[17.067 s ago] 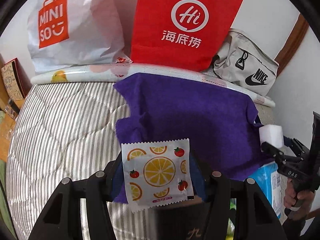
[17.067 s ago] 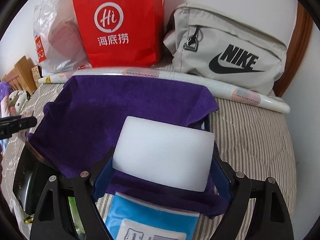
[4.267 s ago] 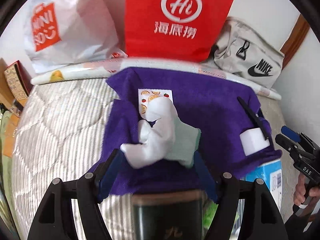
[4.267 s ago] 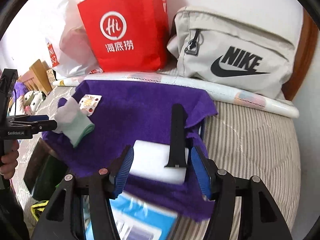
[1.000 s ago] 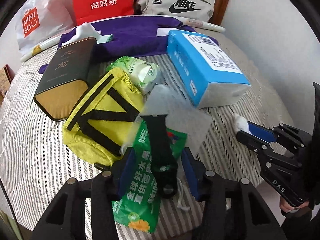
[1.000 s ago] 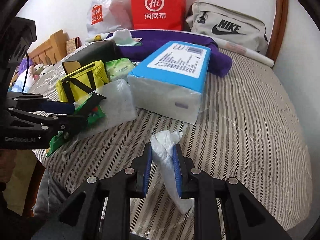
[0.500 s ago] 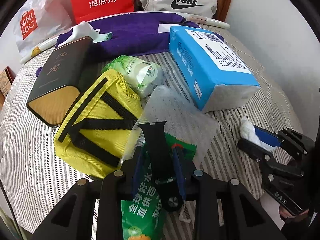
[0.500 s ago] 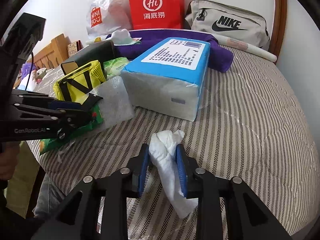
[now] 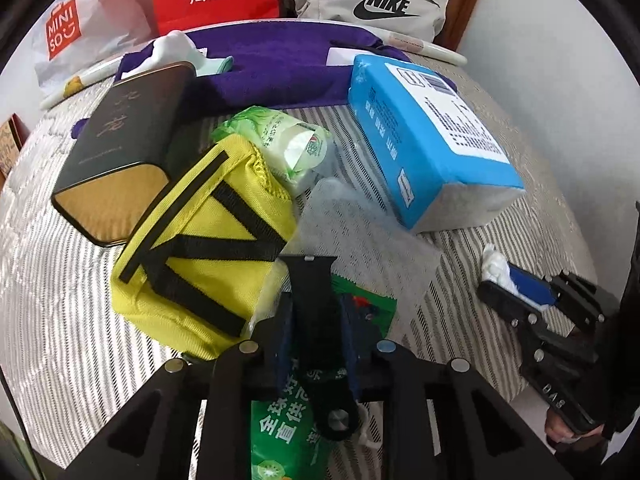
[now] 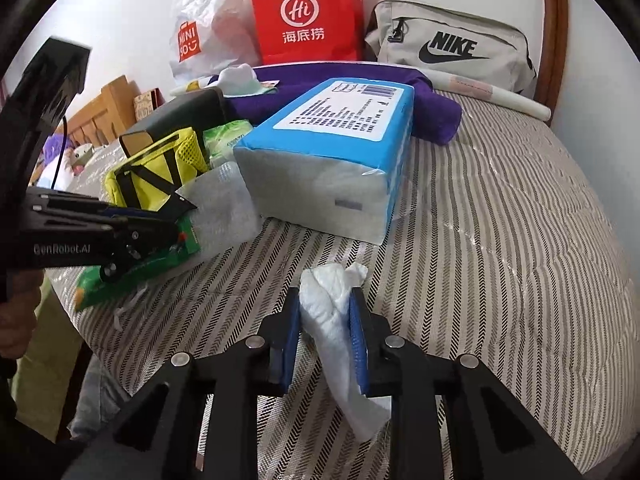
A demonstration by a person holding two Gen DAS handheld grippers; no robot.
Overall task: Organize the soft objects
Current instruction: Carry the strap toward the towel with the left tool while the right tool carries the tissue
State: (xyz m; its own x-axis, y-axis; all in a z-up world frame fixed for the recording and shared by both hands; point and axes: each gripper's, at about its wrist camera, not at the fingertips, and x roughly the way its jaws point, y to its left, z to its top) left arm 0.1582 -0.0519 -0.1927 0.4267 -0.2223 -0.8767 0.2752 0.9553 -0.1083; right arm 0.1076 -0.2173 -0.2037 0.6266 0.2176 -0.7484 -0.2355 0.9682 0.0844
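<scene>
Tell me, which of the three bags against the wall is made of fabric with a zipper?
The grey Nike bag, rightmost of the three. The red Hi bag beside it looks like stiff paper, and the white Miniso bag is crinkly plastic.

Yellow pouch [image 9: 200, 240] (black straps), blue tissue pack [image 9: 424, 136], purple towel [image 9: 276, 64], grey-striped mattress [image 10: 500, 240]

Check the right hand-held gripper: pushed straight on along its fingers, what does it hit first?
Probably the striped quilted mattress just past the crumpled white tissue between the closing jaws of the right hand-held gripper. The blue plastic-wrapped tissue pack lies further on, though depth is unclear.
</scene>
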